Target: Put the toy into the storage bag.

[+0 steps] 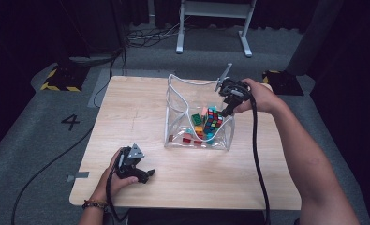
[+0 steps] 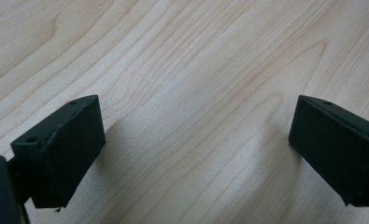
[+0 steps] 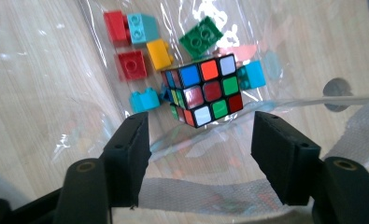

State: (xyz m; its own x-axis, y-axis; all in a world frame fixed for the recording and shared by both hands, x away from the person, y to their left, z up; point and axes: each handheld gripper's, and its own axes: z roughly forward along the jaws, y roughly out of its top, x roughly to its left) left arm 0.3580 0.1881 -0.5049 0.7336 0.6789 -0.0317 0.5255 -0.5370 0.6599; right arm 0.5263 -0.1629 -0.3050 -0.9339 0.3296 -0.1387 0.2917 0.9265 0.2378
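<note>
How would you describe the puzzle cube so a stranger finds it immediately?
On the wooden table stands a clear plastic bag. Inside it, among small building bricks, lies the puzzle cube. It alone is large, black-framed, and covered with many small coloured squares.

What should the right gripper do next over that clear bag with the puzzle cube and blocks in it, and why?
Probably lift the right gripper clear of the clear bag. Its jaws stand apart with nothing between the pads, and the puzzle cube already lies among the blocks inside. The white strap along the bag's rim sits just under the jaws, so rising straight up looks safest. The left gripper rests open on the table.
</note>
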